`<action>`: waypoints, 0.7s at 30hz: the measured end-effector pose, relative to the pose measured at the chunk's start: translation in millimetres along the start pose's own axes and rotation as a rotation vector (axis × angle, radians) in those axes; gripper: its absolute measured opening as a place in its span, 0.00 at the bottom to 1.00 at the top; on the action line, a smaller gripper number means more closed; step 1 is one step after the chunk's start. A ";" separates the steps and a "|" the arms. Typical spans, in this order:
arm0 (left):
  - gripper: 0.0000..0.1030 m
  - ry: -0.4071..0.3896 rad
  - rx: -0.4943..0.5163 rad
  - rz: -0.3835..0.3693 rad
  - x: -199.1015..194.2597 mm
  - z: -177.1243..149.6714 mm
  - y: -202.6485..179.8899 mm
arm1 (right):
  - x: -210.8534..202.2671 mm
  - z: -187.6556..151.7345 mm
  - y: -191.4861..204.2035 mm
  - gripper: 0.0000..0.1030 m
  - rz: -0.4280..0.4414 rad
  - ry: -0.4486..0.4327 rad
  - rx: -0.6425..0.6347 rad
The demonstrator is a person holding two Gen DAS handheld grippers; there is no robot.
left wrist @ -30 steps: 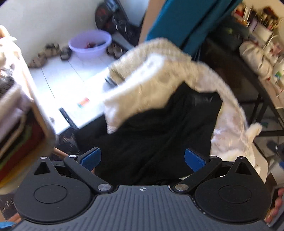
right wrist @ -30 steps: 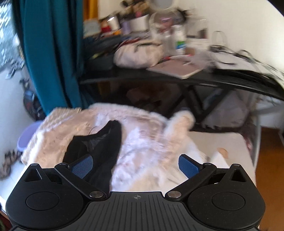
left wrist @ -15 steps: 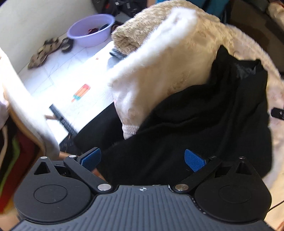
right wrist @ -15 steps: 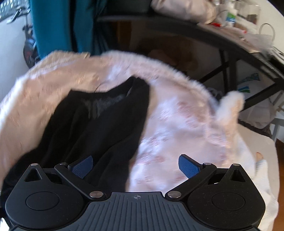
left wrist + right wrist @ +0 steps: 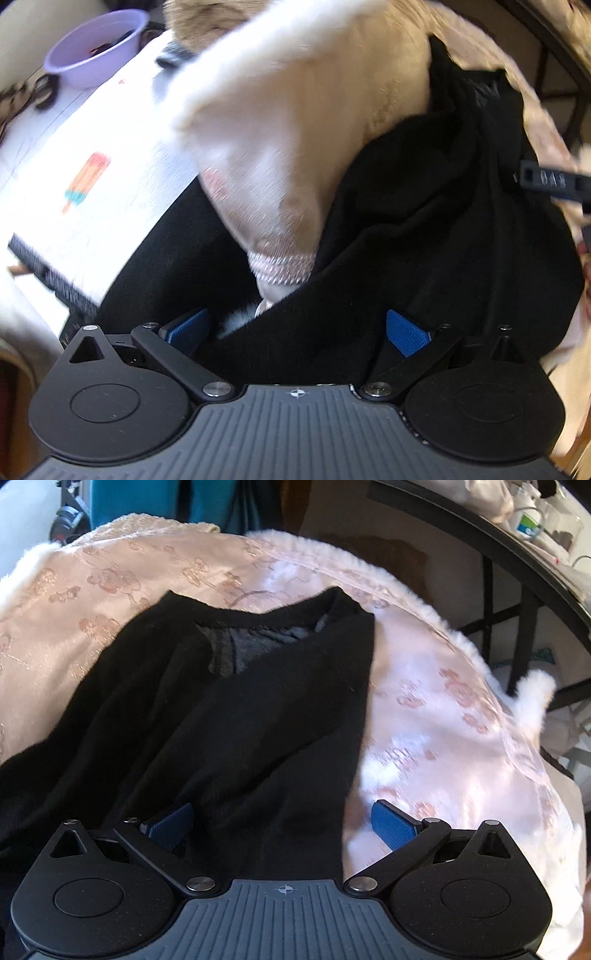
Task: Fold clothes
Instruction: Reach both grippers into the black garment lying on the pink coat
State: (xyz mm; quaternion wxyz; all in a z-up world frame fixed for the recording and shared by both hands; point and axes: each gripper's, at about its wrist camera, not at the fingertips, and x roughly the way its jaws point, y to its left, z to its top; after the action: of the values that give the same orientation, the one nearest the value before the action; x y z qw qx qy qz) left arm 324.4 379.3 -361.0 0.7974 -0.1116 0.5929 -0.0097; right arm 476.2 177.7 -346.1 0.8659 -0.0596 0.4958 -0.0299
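Black garment [image 5: 236, 709] hem cut off at 8 o'clock; cream sleeve [image 5: 280, 122] motion-blurred; purple basin [image 5: 96, 48] contents unreadable.

Both grippers are held low and angled downward. The left gripper [image 5: 295, 328] has its blue-padded fingers spread wide, gripping nothing. The right gripper [image 5: 282, 825] is likewise spread wide, its fingers closed on nothing.

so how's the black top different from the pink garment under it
The black top is plain, matte and dark; the pink garment is shiny, with a woven flower pattern. The pink garment has a white furry edge, while the black top ends in a plain ribbed neckline. The black top lies on the pink garment. Both lie crumpled and unfolded.
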 end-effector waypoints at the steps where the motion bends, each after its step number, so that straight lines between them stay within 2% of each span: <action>1: 1.00 -0.006 0.016 0.015 -1.1 -0.2 -3.7 | -0.5 -0.5 0.1 0.98 0.011 -0.002 0.000; 2: 0.97 -0.024 0.032 0.036 -4.5 -2.2 -8.8 | -3.2 -2.4 -0.1 0.97 0.026 -0.001 0.002; 3: 0.84 -0.052 0.054 0.047 -10.0 -5.8 -15.1 | -6.0 -4.4 -0.3 0.85 0.041 0.000 0.005; 4: 0.75 -0.081 0.083 0.044 -16.9 -10.6 -22.0 | -8.7 -6.4 -0.6 0.74 0.055 0.001 0.007; 5: 0.66 -0.099 0.108 0.043 -23.4 -15.6 -28.6 | -11.4 -8.3 -0.8 0.71 0.070 0.002 0.010; 7: 0.59 -0.120 0.136 0.072 -32.0 -25.4 -36.7 | -16.9 -12.3 -1.3 0.67 0.099 0.004 0.015; 9: 0.55 -0.130 0.147 0.076 -36.5 -32.3 -38.5 | -22.4 -16.2 -1.7 0.67 0.128 0.006 0.020; 13: 0.54 -0.130 0.148 0.062 -40.9 -25.5 -31.1 | -32.1 -22.5 -2.9 0.68 0.179 0.010 0.029; 16: 0.52 -0.126 0.145 0.062 -42.3 -28.5 -30.7 | -32.9 -16.2 -9.6 0.78 0.147 -0.008 0.064; 18: 0.44 -0.122 0.131 0.059 -46.3 -33.0 -28.6 | -32.9 -11.6 -15.9 0.82 0.113 -0.026 0.094; 21: 0.37 -0.107 0.129 0.057 -49.6 -38.4 -30.4 | -29.3 -6.6 -26.9 0.87 0.063 -0.034 0.132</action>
State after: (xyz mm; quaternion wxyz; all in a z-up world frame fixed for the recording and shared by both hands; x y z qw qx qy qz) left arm 276.9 350.6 -318.9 0.8335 -0.0436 0.5504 -0.0191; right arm 456.0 153.8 -320.8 0.8768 0.0126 0.4795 -0.0344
